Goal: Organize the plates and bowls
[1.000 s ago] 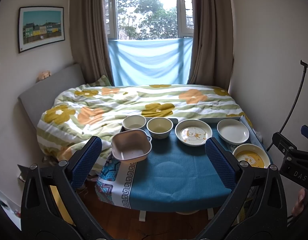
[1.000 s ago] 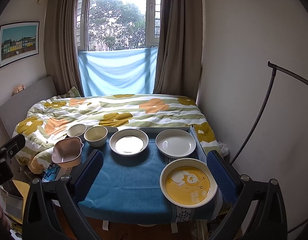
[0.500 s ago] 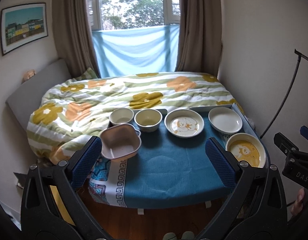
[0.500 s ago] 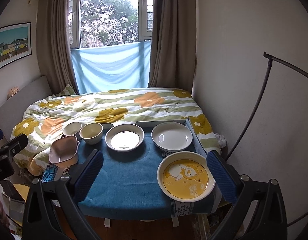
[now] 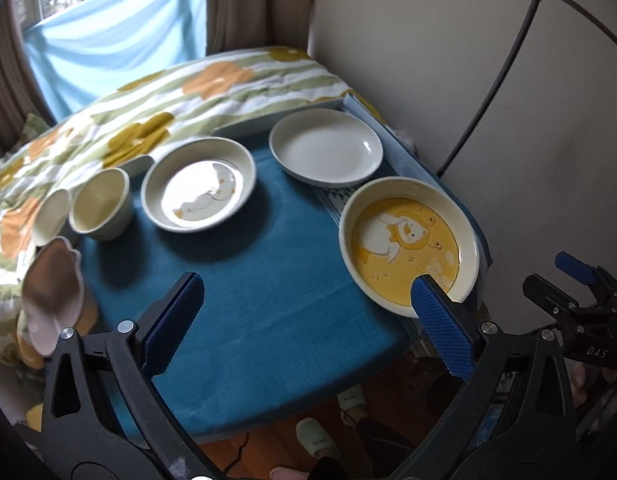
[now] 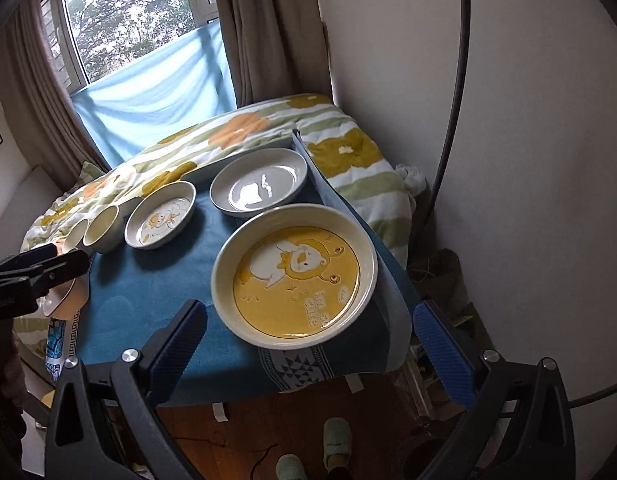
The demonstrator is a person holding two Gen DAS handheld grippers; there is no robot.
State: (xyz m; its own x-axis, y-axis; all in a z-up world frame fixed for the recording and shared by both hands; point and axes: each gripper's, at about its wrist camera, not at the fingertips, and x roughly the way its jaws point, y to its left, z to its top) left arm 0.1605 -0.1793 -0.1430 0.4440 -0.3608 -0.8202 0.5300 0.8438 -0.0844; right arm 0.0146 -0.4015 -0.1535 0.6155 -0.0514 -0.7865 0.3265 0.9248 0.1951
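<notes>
On the blue-clothed table (image 5: 268,300) stand a yellow duck plate (image 5: 406,248) at the right front, a plain white plate (image 5: 326,150) behind it, a cream duck plate (image 5: 198,190), two small cream bowls (image 5: 102,204) and a pink square bowl (image 5: 52,300) at the left edge. My left gripper (image 5: 304,312) is open and empty above the table's front. My right gripper (image 6: 308,332) is open and empty, its jaws either side of the yellow duck plate's (image 6: 294,276) near rim, not touching it.
A bed with a flowered quilt (image 5: 168,96) lies behind the table. A white wall (image 6: 508,120) and a black stand pole (image 6: 452,120) are close on the right. Wooden floor and slippers (image 6: 336,436) show below the table's front edge.
Both grippers have moved forward, down and to the right, closer to the table. The yellow duck plate now fills the right wrist view. The dishes have not moved.
</notes>
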